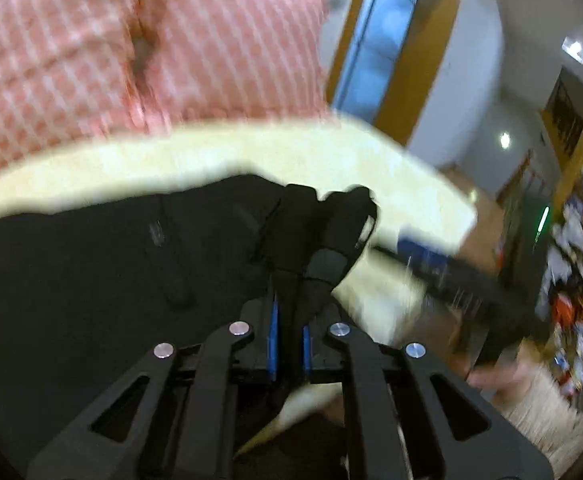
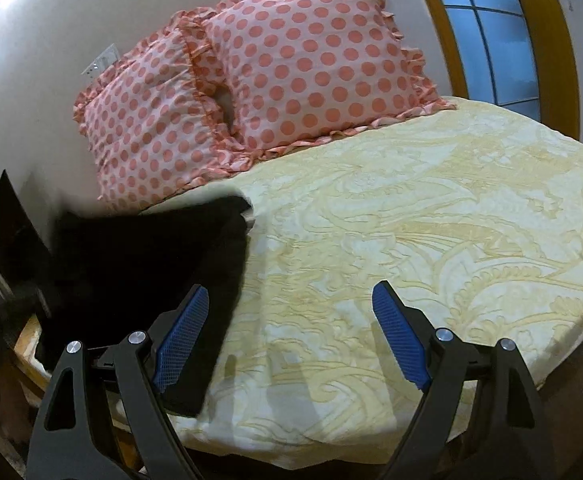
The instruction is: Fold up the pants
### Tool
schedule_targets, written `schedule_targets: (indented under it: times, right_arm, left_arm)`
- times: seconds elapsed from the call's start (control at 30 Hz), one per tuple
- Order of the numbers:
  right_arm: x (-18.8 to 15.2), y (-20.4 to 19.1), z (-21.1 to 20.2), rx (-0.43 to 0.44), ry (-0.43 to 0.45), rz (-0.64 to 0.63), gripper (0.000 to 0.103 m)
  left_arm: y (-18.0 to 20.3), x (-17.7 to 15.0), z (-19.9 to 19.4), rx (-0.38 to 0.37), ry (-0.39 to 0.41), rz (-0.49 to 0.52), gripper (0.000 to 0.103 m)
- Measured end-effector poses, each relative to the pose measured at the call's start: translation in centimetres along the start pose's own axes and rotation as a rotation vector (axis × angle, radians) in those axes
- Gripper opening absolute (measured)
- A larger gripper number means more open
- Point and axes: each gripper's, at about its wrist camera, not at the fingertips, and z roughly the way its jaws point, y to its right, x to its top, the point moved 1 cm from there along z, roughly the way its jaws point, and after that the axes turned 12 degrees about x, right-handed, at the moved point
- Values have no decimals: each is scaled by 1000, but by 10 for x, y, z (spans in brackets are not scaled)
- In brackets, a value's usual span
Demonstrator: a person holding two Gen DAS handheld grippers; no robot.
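Note:
Black pants (image 1: pixel 103 264) lie spread on the yellow patterned bedspread (image 1: pixel 219 148). My left gripper (image 1: pixel 291 312) is shut on a bunched edge of the pants, and dark fabric rises in a ridge from between the blue pads. In the right wrist view the pants (image 2: pixel 131 272) cover the bed's left side. My right gripper (image 2: pixel 287 312) stands open above the bedspread (image 2: pixel 431 220) with nothing between its fingers; its left finger (image 2: pixel 183 328) hangs over the pants' right edge.
Two pink polka-dot pillows (image 2: pixel 251 80) lean at the head of the bed against a white wall. A window with a wooden frame (image 2: pixel 491 28) stands behind the bed. In the left wrist view the bed's edge drops to a cluttered floor area (image 1: pixel 571 280) on the right.

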Motion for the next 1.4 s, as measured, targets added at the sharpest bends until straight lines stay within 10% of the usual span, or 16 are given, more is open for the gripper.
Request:
schedule_targets:
  times: [0.23,0.37,0.5,0.73,0.87,1.13,1.4]
  right_arm:
    - [12,-4,-4,-19,31,-7,86]
    - [26,-36,-15,20,105,-104,86]
    - [27,-87,-7,163,80,-254,88]
    - [-13,-140,50,265,-136,-391,88]
    - [-38,-129,70,214,-288,-401,88]
    - [41,-90,57,246,-215,-181,88]
    - [63,-41,124,204,-389,-28,81]
  left_arm:
    - [-5,-19,-1,-33,13,-5,16]
    - [-28,-27,-39,-28,97,-33,93]
    - [-74,-32,-85,192,319,-128,99]
    - [-115,-46,-51,435,178,-187,99]
    - [-132,-71,-28,413,61,-233,98]
    - [-131,-92,-36,398,175,-192,100]
    - [-130,-93,-39,370,214,-176,101]
